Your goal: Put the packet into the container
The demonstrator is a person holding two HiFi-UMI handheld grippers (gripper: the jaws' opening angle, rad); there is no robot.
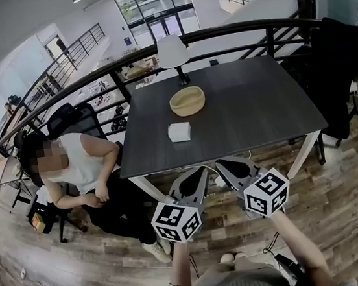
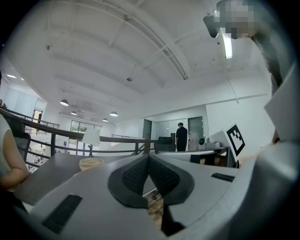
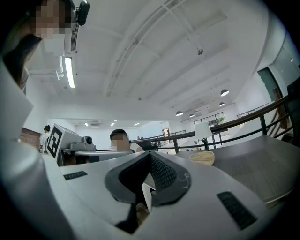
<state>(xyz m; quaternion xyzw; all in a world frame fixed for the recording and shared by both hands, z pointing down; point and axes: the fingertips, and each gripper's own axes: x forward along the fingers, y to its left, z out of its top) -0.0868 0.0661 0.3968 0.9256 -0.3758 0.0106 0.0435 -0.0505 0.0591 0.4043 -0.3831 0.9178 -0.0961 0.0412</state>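
Observation:
A white packet lies flat on the dark table, just nearer to me than a shallow wooden bowl. Both grippers hang in front of the table's near edge, below its top, well short of the packet. My left gripper is shut with nothing in it, and my right gripper beside it is shut and empty too. In the left gripper view the jaws meet at their tips, with the bowl far off to the left. The right gripper view shows its closed jaws and the bowl to the right.
A white lamp stands at the table's far edge against a black railing. A person sits on a chair at the table's left side. A black chair stands to the right. The floor is wooden.

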